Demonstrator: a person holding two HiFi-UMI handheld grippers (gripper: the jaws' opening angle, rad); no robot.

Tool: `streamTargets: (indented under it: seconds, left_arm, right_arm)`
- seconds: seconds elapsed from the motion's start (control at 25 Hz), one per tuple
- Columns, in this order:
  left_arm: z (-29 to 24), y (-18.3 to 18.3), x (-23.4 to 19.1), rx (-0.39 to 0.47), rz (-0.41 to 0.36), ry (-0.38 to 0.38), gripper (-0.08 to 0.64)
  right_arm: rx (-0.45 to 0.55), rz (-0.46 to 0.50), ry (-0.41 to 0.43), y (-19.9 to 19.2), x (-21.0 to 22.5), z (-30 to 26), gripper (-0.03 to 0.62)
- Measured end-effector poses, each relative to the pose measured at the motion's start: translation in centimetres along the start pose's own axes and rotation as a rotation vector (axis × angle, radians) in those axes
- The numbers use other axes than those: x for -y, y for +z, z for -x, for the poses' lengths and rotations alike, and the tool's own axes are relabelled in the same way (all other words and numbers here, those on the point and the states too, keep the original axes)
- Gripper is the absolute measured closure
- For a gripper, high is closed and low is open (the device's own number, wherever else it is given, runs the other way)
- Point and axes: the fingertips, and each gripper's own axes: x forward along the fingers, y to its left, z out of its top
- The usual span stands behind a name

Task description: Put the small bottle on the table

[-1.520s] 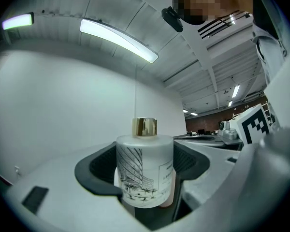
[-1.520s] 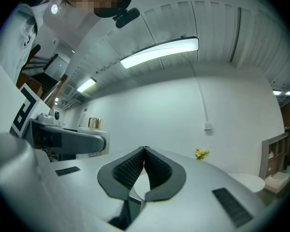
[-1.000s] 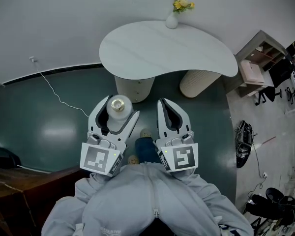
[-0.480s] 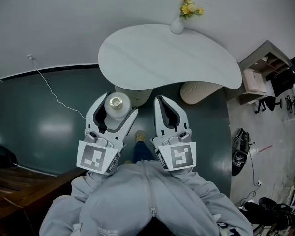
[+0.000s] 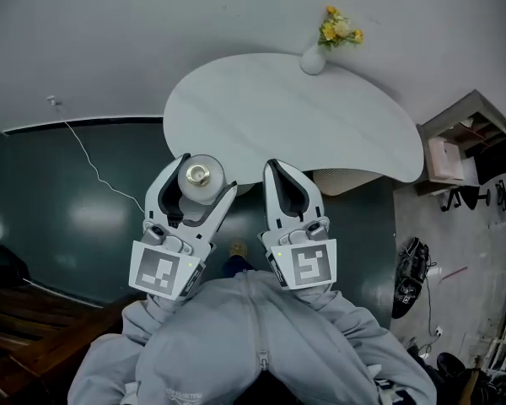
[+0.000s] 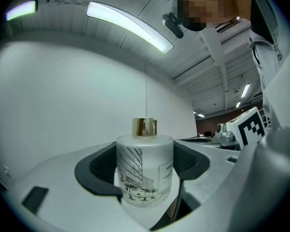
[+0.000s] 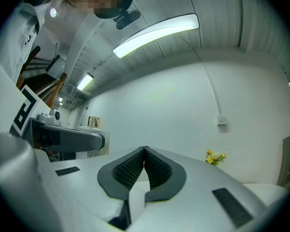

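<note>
A small frosted white bottle point(image 5: 201, 180) with a gold cap sits upright between the jaws of my left gripper point(image 5: 197, 184), which is shut on it, just short of the white table's near edge point(image 5: 236, 116). In the left gripper view the bottle point(image 6: 144, 170) fills the middle, with a line drawing on its side and dark pads point(image 6: 104, 170) against it. My right gripper point(image 5: 284, 186) is beside it, shut with nothing held. In the right gripper view its pads point(image 7: 157, 170) meet at the tips, and the bottle point(image 7: 93, 123) shows at the left.
A white vase with yellow flowers point(image 5: 320, 49) stands at the table's far edge. Below are a dark floor, a white cable point(image 5: 88, 163) at left, a wooden shelf unit point(image 5: 464, 137) and chairs at right, and dark wooden stairs point(image 5: 17, 344) at lower left.
The view has moved toward the table: both grippers, with the bottle still held in the left one, now reach its near edge. The table's pedestals are mostly hidden.
</note>
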Motion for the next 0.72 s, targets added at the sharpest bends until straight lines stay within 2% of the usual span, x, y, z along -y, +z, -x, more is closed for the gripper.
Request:
streamTargets:
  seconds: [0.2, 0.36, 0.52, 0.72]
  left_arm:
    - [-3.9, -0.2, -0.7, 0.014, 0.013, 0.038, 0.227]
    - [-5.7, -0.3, -1.2, 0.018, 0.028, 0.069, 0.227]
    - [-6.0, -0.6, -1.6, 0.012, 0.033, 0.08, 0.227]
    - [-7.1, -1.3, -2.7, -0.008, 0.022, 0.087, 0.227]
  right_arm:
    - [0.008, -0.004, 0.035, -1.1, 2.8, -2.6, 0.566]
    - [0.013, -0.055, 0.043, -1.6, 4.3, -4.1, 0.566]
    - [0.013, -0.016, 0.055, -2.3, 4.9, -4.5, 0.566]
    - [-0.008, -0.016, 0.07, -3.2, 5.2, -5.6, 0.566]
